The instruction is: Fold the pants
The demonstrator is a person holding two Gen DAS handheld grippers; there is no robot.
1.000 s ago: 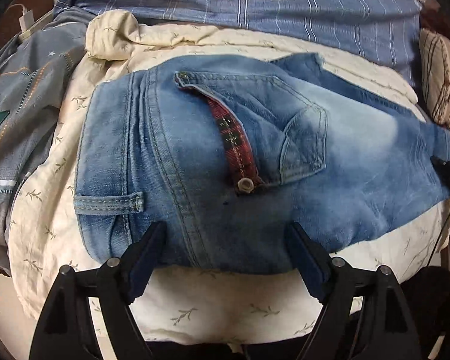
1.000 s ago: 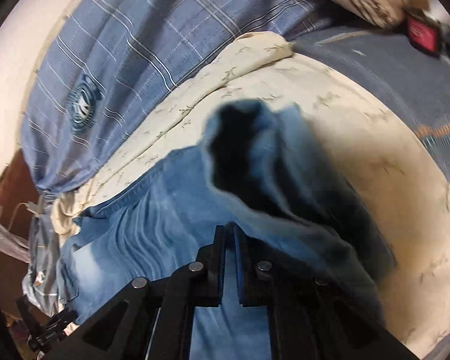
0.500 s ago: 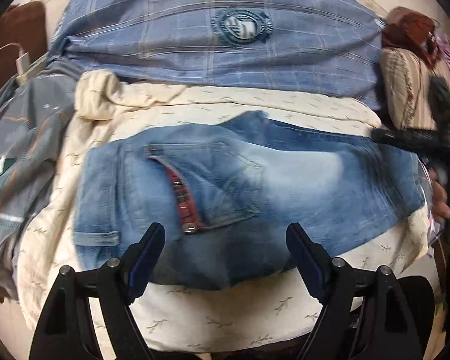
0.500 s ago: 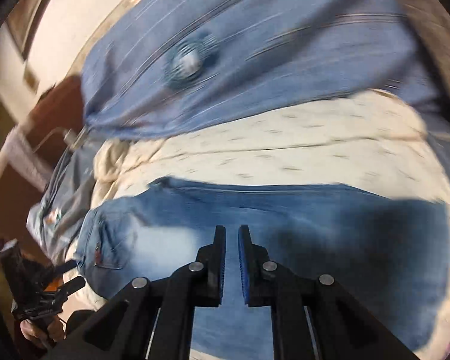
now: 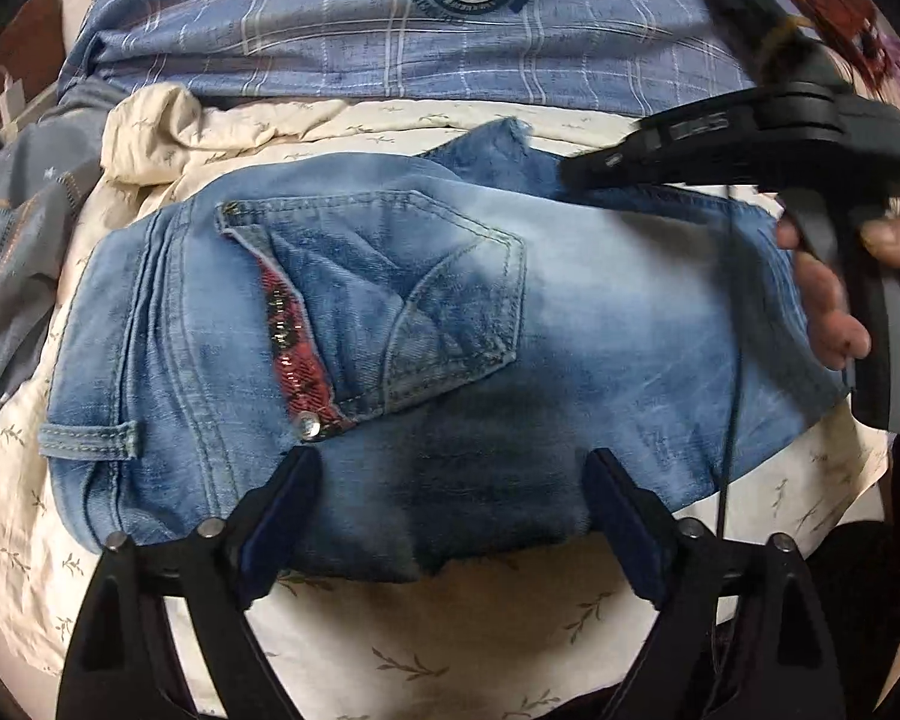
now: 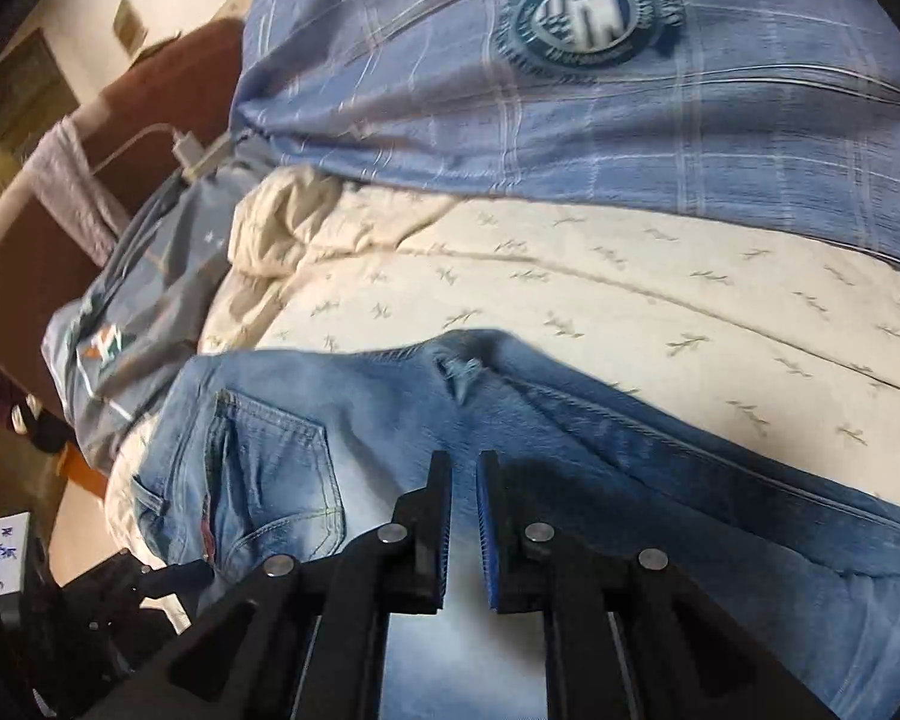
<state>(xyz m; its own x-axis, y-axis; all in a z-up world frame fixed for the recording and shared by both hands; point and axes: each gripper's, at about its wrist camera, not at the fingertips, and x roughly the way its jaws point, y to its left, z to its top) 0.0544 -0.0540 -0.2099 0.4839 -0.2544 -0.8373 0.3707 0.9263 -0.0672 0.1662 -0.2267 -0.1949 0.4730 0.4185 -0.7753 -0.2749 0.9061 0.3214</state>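
Bedding: I see a cream sheet printed with small leafy sprigs (image 5: 462, 648) covering the bed, rumpled into a heap at its far left corner.
Pillow: a blue plaid pillow (image 5: 330, 24) lies along the far edge of the sheet; it carries a round teal crest (image 6: 588, 18), and I cannot read the lettering on it.
Grey cloth: a grey-blue printed fabric (image 5: 12, 252) lies bunched at the left of the sheet.
Pants: the faded blue denim jeans (image 5: 600, 324) lie folded on the sheet, back pocket up, with a red plaid pocket lining (image 5: 294, 354) and a metal snap button (image 5: 309, 425) showing, and a belt loop (image 5: 90, 439) at the left end.
Left tongs: my left gripper (image 5: 450, 516) sits over the near edge of the jeans with its jaws wide apart, clamping nothing.
Right tongs: my right gripper (image 6: 463, 528) hovers above the jeans with its jaws nearly together, a narrow gap between the pads, nothing held.
Writing: a white tag (image 6: 7, 558) at lower left bears blue handwriting I cannot make out.
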